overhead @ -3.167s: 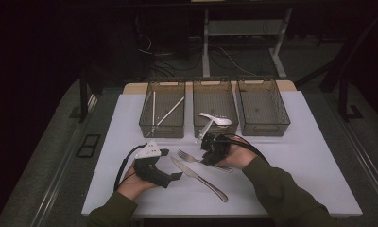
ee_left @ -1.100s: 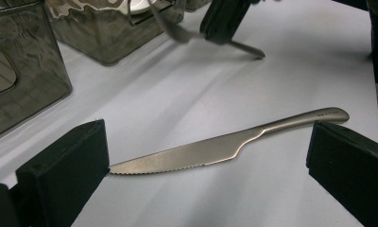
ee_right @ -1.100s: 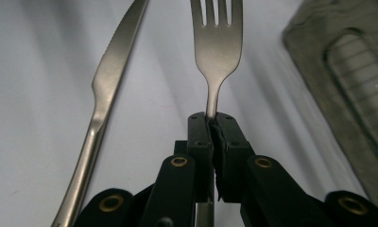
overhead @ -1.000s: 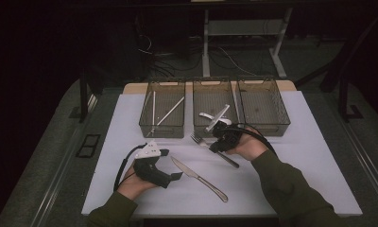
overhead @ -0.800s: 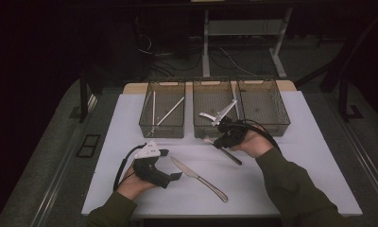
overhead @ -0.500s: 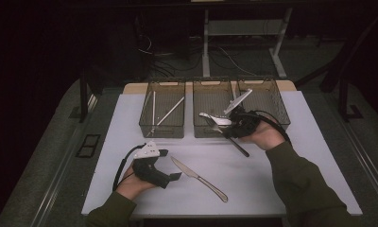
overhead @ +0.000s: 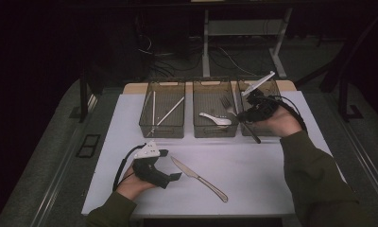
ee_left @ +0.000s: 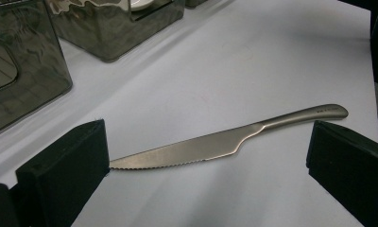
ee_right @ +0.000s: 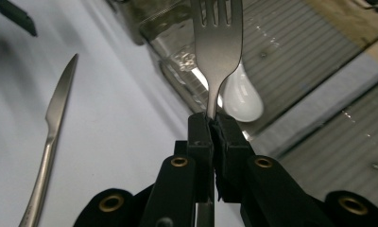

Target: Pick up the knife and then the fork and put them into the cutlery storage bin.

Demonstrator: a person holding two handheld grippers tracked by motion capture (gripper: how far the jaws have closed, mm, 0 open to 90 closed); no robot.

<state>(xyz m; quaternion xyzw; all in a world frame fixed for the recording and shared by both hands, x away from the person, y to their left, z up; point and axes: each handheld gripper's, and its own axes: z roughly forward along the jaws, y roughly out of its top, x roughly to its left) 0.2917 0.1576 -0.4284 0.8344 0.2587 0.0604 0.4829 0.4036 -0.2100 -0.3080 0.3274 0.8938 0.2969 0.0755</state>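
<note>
My right gripper (overhead: 242, 115) is shut on the neck of a metal fork (overhead: 227, 103) and holds it in the air over the gap between the middle bin (overhead: 214, 131) and the right bin (overhead: 242, 94). In the right gripper view the fork (ee_right: 218, 42) rises from the closed pads of the right gripper (ee_right: 214, 126), tines up. A white spoon (overhead: 216, 119) lies in the middle bin. A metal knife (overhead: 199, 178) lies on the white mat. My left gripper (overhead: 169, 164) rests open on the mat, its jaws on either side of the knife (ee_left: 225, 144) without touching it.
The left bin (overhead: 161, 130) holds long thin sticks. The three dark bins stand in a row at the mat's far edge. A white mat (overhead: 253, 170) covers the table. Beyond the table lie cables and a desk frame.
The right gripper has lifted the fork off the mat and carried it up and right, from in front of the middle bin to over the bins. The left gripper and knife stayed put.
</note>
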